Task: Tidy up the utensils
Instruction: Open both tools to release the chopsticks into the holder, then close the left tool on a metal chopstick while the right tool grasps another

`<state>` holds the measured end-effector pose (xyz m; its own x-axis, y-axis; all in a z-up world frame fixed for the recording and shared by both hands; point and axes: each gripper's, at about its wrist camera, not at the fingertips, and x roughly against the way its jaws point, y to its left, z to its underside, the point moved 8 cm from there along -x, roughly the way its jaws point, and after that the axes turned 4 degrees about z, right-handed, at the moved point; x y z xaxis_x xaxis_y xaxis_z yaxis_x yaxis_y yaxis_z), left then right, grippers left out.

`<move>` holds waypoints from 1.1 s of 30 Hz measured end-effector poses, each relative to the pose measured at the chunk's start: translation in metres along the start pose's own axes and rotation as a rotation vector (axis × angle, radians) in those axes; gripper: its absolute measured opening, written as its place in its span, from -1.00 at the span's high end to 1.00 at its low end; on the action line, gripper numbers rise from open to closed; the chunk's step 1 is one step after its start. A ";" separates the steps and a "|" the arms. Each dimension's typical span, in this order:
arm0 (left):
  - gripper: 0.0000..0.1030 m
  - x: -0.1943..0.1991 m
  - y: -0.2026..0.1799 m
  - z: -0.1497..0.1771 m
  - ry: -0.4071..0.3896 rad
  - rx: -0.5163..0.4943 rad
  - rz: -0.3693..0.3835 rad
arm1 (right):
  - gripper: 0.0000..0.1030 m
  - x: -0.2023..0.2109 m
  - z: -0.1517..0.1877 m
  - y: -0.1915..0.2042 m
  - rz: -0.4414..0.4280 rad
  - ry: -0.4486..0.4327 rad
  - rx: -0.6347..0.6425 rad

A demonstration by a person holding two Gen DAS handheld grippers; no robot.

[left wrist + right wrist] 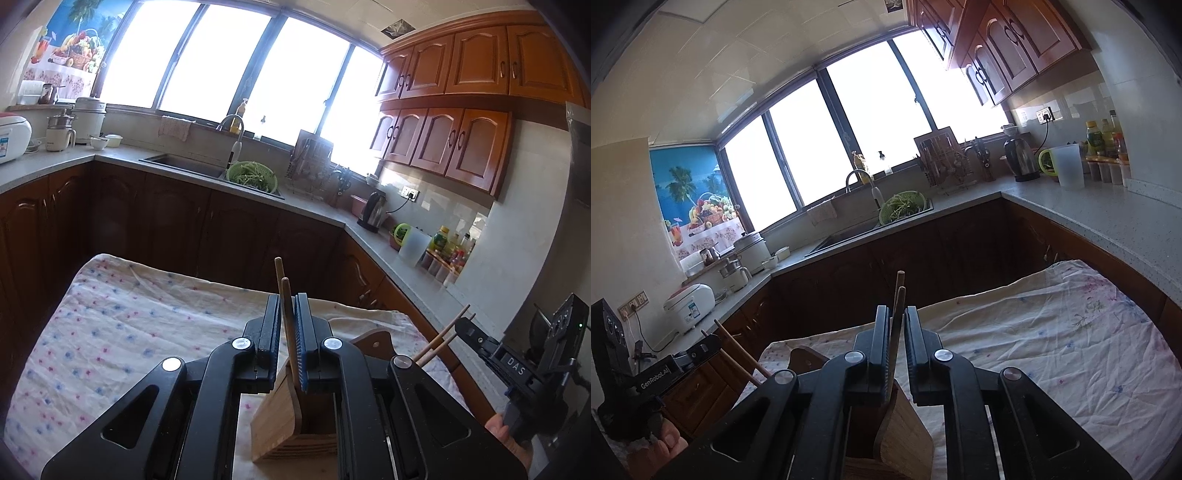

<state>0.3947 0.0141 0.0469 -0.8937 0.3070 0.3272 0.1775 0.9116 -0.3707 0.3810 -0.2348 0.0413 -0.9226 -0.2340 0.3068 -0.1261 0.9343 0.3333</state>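
- Our left claw (287, 325) grips one chopstick pair (285, 314); our right claw (896, 334) grips another pair (898, 306).
- Both hang over the wooden holder (280, 417); next we lower them in.

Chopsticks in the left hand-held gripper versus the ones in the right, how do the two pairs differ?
The left pair leans out to the left, while the right pair leans out to the right. The left hand-held gripper hugs its pair on both sides, while the right hand-held gripper seems to leave a sliver of gap. Both are wooden pairs with uneven tips, held above the wooden holder.
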 end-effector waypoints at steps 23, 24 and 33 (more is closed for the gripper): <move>-0.67 0.086 0.019 0.054 0.071 0.055 -0.096 | -0.90 0.088 0.015 -0.006 -0.057 0.006 -0.041; -0.67 0.091 0.019 0.056 0.075 0.053 -0.100 | -0.90 0.092 0.018 -0.006 -0.057 0.011 -0.039; -0.69 0.131 0.010 0.091 0.124 0.028 -0.113 | -0.91 0.134 0.051 -0.013 -0.034 0.050 -0.023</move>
<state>0.2419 0.0384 0.0065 -0.8490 0.2360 0.4727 0.0655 0.9348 -0.3492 0.2409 -0.2644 0.0329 -0.8984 -0.2794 0.3389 -0.1482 0.9192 0.3649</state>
